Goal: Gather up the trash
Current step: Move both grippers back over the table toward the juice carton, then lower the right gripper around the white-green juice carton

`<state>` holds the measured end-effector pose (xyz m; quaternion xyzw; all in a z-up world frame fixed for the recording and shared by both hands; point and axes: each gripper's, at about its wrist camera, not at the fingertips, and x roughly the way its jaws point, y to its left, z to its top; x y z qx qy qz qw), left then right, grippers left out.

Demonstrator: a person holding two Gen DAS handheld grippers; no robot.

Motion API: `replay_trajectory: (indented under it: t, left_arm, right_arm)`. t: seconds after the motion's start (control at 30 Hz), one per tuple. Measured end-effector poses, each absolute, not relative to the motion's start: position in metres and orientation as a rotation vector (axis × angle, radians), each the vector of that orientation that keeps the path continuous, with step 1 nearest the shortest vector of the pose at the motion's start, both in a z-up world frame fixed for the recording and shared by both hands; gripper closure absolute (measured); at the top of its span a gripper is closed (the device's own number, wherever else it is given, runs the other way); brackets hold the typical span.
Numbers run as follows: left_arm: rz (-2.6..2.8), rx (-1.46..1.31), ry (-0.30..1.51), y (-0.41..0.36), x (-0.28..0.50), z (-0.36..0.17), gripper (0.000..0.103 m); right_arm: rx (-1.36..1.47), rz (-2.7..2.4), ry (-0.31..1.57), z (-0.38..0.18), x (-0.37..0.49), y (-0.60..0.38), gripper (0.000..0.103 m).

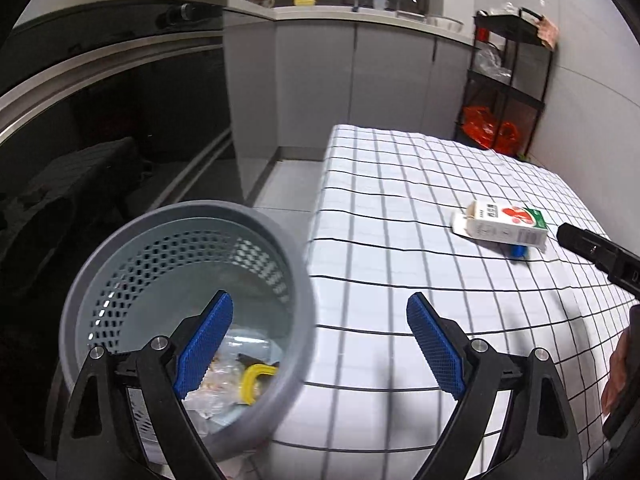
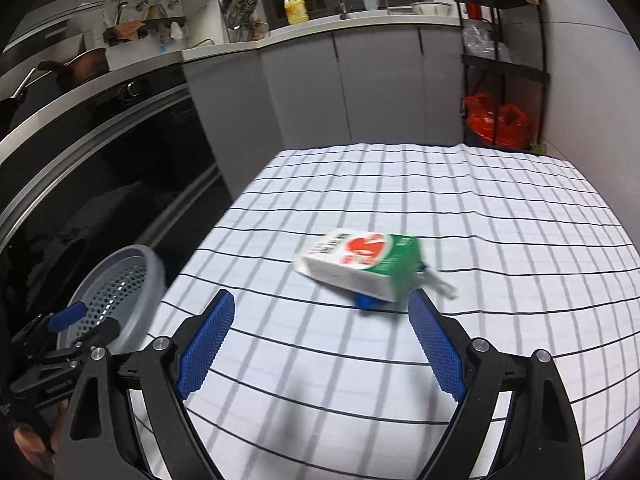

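1. The left gripper (image 1: 320,344) has its jaws spread wide, with nothing between the blue pads (image 1: 206,344); both fingers point forward and downward.
2. The right gripper (image 2: 322,344) is equally wide apart, its blue pads (image 2: 436,348) bare and gripping nothing, angled downward.
3. In the left wrist view, a black part of the right gripper enters at about 3 o'clock, with part of a hand (image 1: 618,376) at about 4 o'clock.
4. In the right wrist view, the left gripper shows at about 8 o'clock, one blue pad visible, a hand (image 2: 34,436) behind it.
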<state>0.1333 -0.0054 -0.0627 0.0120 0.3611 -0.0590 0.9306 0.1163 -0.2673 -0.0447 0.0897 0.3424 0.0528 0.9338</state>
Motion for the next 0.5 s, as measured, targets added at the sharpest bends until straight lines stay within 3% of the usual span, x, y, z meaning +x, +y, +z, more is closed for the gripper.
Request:
replay_trajectory:
  t: [0.5]
  left_arm:
    - [-0.157,0.052,0.787,-0.036,0.140,-0.079,0.016]
  right_arm:
    - [0.092,0.173,0.749,-0.072,0.156,-0.309,0.018]
